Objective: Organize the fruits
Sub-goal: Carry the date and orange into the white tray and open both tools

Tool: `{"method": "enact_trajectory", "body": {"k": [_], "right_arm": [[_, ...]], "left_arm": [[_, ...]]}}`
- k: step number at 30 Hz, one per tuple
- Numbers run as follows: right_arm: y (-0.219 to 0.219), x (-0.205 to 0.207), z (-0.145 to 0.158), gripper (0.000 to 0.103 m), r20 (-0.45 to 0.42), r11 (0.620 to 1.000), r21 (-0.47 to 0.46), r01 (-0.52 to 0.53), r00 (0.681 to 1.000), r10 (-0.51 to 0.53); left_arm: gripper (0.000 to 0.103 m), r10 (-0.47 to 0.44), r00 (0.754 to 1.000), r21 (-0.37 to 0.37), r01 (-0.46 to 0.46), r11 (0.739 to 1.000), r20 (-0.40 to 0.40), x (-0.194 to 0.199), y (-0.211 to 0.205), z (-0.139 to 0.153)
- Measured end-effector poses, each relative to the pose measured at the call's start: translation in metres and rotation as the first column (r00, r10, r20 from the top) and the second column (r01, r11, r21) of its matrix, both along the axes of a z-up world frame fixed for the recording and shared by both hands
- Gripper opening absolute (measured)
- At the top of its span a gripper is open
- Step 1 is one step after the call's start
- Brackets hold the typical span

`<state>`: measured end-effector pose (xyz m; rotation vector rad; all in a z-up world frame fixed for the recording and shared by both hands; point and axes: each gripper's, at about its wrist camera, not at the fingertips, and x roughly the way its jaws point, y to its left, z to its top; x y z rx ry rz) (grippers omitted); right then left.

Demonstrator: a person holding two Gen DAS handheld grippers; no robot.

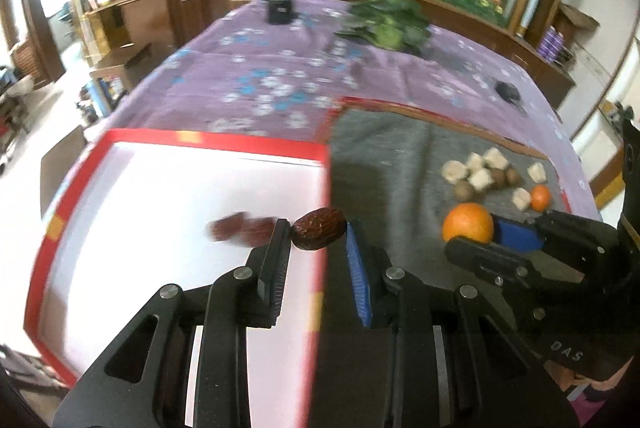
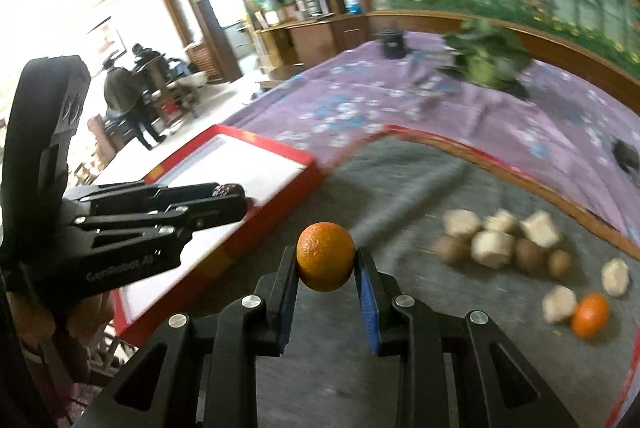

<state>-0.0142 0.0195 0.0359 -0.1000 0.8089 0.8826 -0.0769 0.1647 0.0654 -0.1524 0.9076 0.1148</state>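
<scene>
The date (image 1: 318, 228) between my left fingers (image 1: 276, 248) is light, wrinkled and soft, likely a little sticky, so I judge it wants only a gentle pinch across its short middle; any harder and it would squash. I have it by its two ends more or less, the black pad on one side and the blue pad on the other, the fingers drawn in close around it and well short of pressed together. It hangs clear above the edge of the red-rimmed white tray (image 1: 216, 139), where two more dark dates (image 1: 240, 231) lie blurred on the white floor.

The mandarin (image 2: 325, 256) in my right fingers (image 2: 286, 280) is heavier, round and firm, with a pebbled skin that should grip well, though a ball can roll out of flat pads. I take it across its widest girth, and the pads press on both flanks. It is lifted off the grey cloth (image 2: 400, 187).

On that cloth, well apart from my fingers, lie a smaller mandarin (image 2: 591, 316), several pale cut chunks (image 2: 492, 248) and a few brown kiwis (image 2: 528, 255).
</scene>
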Motion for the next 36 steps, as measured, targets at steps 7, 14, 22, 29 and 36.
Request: {"method": "enact_trajectory", "body": {"k": [7, 14, 22, 29, 36], "right_arm": [[0.046, -0.012, 0.001, 0.027, -0.003, 0.995, -0.010, -0.096, 0.995, 0.096], [0.084, -0.018, -0.004, 0.027, -0.016, 0.985, -0.040, -0.167, 0.986, 0.166], [0.116, -0.023, -0.019, 0.027, -0.033, 0.969, -0.088, -0.231, 0.973, 0.229], [0.126, -0.021, -0.028, 0.027, -0.040, 0.965, -0.104, -0.242, 0.970, 0.240], [0.131, -0.027, -0.031, 0.032, -0.023, 0.958, -0.106, -0.268, 0.963, 0.267]], "left_arm": [[0.028, 0.129, 0.992, -0.006, -0.129, 0.992, -0.011, -0.015, 0.056, -0.006], [0.028, 0.187, 0.982, -0.020, -0.188, 0.982, -0.040, -0.018, 0.083, -0.019], [0.028, 0.207, 0.976, -0.029, -0.209, 0.977, -0.063, -0.018, 0.097, -0.031], [0.028, 0.211, 0.975, -0.017, -0.212, 0.977, -0.065, -0.015, 0.098, -0.033], [0.028, 0.235, 0.967, -0.002, -0.236, 0.972, -0.099, -0.012, 0.100, -0.039]]}}
